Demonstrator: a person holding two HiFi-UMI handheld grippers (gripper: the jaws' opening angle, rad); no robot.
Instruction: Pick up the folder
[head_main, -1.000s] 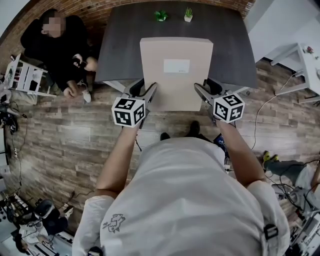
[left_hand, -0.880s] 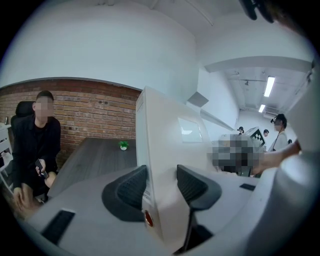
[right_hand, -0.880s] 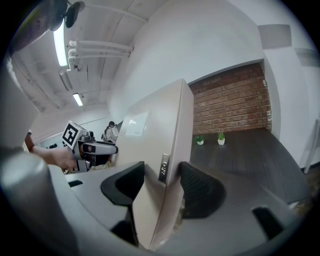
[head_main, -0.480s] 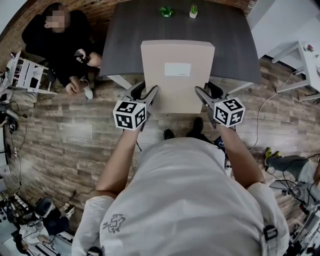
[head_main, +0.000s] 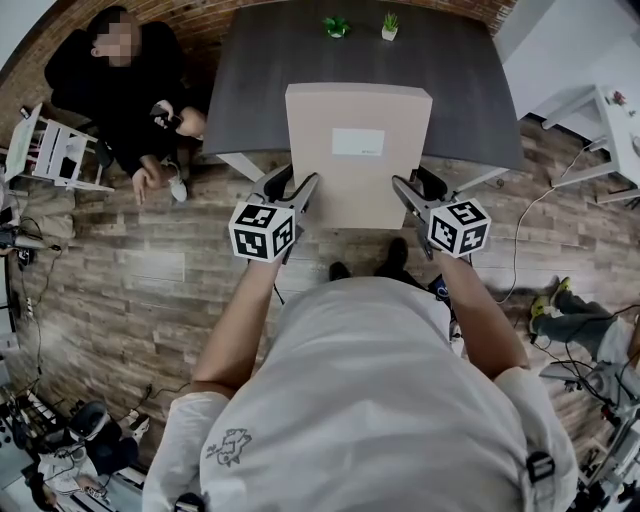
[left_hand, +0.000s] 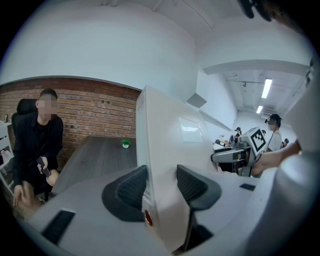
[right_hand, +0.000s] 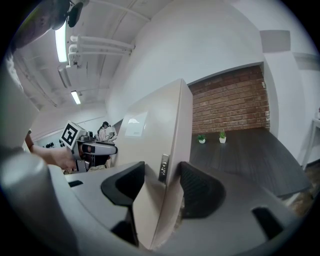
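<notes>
One folder, beige with a white label, is in the centre of the head view, held at its near corners. Two grippers hold it: the left gripper is closed on the lower left edge and the right gripper on the lower right edge. In the left gripper view both pads press the folder, one on each face, and the right gripper view shows the same on the other side.

In the picture, the far half of the folder covers the near edge of the dark table, and the near half is over the floor. The table top is bare on both sides of it.

Two small potted plants stand at the table's far edge, well apart from the folder. One person sits at upper left, by a brick wall. The floor is of wooden planks.
</notes>
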